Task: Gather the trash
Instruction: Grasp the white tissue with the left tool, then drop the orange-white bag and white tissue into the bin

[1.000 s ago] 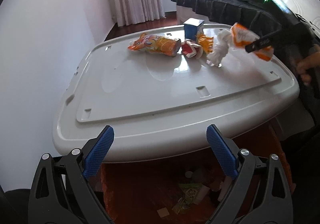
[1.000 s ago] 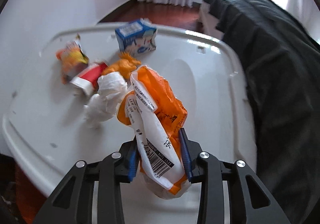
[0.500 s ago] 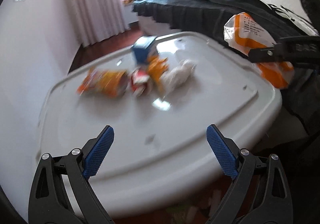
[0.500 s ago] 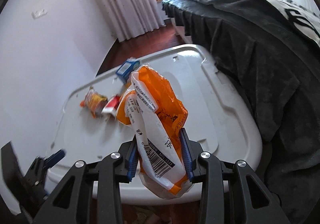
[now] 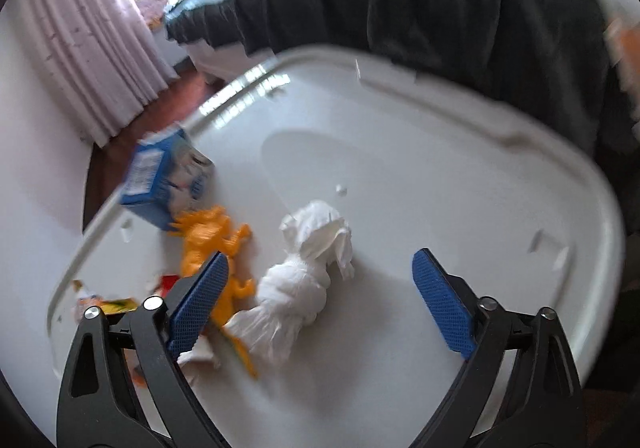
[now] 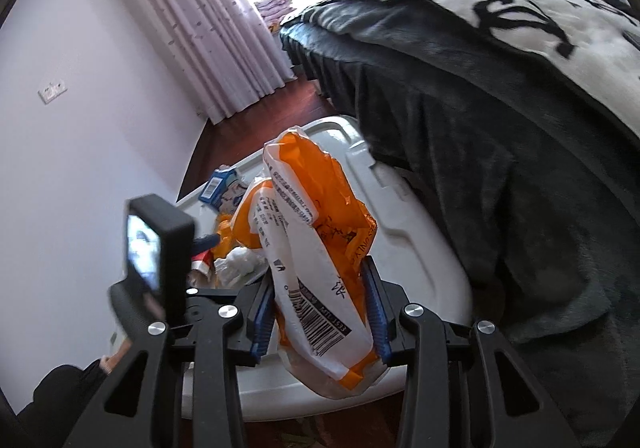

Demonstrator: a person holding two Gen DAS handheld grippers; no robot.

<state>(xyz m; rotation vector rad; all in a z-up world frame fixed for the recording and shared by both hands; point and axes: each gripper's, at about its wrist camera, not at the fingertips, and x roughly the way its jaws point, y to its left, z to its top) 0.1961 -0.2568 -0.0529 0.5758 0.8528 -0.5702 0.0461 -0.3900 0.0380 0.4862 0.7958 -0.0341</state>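
My left gripper (image 5: pixel 320 300) is open and hangs just above a crumpled white tissue (image 5: pixel 304 284) on the white plastic lid (image 5: pixel 460 152). An orange crumpled wrapper (image 5: pixel 212 244) lies by its left finger, with a blue carton (image 5: pixel 164 180) behind it. My right gripper (image 6: pixel 320 308) is shut on an orange and white snack bag (image 6: pixel 316 248), held up off the lid's near edge. The left gripper's camera body (image 6: pixel 156 248) shows in the right wrist view over the trash pile.
A bed with a dark blanket (image 6: pixel 500 128) runs along the lid's right side. A white wall (image 6: pixel 80 128) is on the left and curtains (image 6: pixel 208 20) at the back. More wrappers (image 5: pixel 104 304) lie at the lid's left edge.
My left gripper has moved forward over the lid to the tissue. My right gripper has pulled back and up with the snack bag.
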